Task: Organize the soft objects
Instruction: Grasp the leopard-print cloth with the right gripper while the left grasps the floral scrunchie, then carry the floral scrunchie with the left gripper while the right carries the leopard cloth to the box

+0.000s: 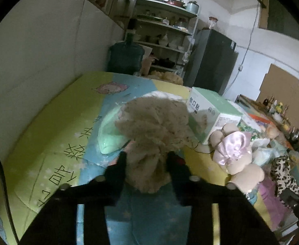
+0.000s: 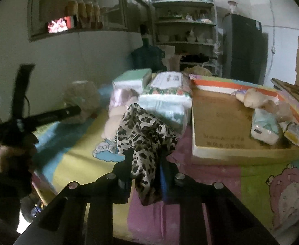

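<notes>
Dim, cluttered room: metal shelf rack (image 1: 165, 30) with dishes, blue water jug (image 1: 125, 58), dark fridge (image 1: 212, 61) at back. Tabletop covered by a pastel cartoon-print mat (image 1: 47, 143), yellow-green, blue, pink panels. On it: mint-green box (image 1: 212, 110), flat cardboard box (image 2: 221, 126) holding small packs and a plush, wrapped tissue packs (image 2: 167, 94), pink satin-bow plush (image 1: 233, 149). Left gripper (image 1: 146, 157) fingers clenched on beige fuzzy plush (image 1: 153, 130), shaggy, pale, bulging past the tips above the mat. Right gripper (image 2: 145, 157) fingers clenched on leopard-print cloth (image 2: 145, 134), cream with black-brown spots, crumpled, peaked upward, just beside the cardboard box.
</notes>
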Motion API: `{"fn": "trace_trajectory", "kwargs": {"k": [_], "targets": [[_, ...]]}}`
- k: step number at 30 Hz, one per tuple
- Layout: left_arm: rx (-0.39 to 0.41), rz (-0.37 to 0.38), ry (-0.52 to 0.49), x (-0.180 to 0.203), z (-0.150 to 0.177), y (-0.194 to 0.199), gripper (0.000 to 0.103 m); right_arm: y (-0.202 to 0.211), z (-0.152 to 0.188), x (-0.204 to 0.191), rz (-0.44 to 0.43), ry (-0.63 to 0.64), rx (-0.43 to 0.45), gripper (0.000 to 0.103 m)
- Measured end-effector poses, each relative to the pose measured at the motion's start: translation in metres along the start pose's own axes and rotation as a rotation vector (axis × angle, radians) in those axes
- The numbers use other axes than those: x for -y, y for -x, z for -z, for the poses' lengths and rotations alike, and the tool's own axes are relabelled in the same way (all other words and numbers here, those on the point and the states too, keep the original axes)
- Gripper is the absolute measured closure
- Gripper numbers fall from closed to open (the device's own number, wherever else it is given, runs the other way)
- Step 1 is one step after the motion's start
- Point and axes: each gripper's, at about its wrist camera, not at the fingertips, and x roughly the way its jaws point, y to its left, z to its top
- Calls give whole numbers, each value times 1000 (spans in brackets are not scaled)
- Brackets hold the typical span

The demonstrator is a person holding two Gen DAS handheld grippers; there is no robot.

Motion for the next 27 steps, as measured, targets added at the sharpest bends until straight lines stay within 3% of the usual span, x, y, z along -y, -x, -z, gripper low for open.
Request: {"fn": "trace_trajectory", "kwargs": {"k": [2,5,27], "targets": [[3,15,5,-3,0,1,82,8,-2,1,-12,-7,20,81],[10,26,6,-3,3,3,87,18,-5,0,-30,-16,47,81],[144,75,-68,31,-18,57,89,55,-20,6,-20,-42,160,81]]}}
